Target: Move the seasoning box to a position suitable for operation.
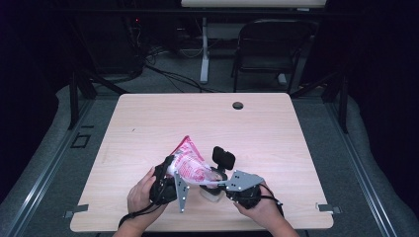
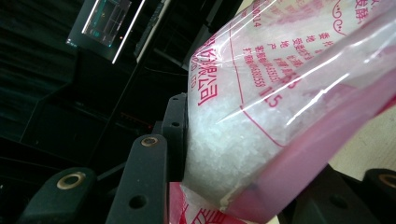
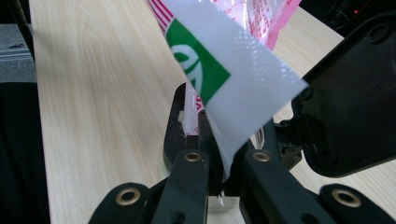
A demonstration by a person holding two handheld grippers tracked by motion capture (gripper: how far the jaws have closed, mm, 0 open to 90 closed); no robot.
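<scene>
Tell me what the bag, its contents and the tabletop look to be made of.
Bag: thin clear plastic film, glossy, printed in pink; it creases and glints.
Contents: white coarse crystals, probably sugar or salt.
Tabletop: pale wood-grain surface, matte, likely laminate.

Bag [image 2: 280, 116] top beyond the left gripper view's edge

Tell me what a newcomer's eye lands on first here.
The pink-printed plastic bag of white granules, held up over the near edge of the table between both grippers. The left gripper clamps its bulging body; the right gripper pinches a thin flap. A black flat device sits just behind.
</scene>
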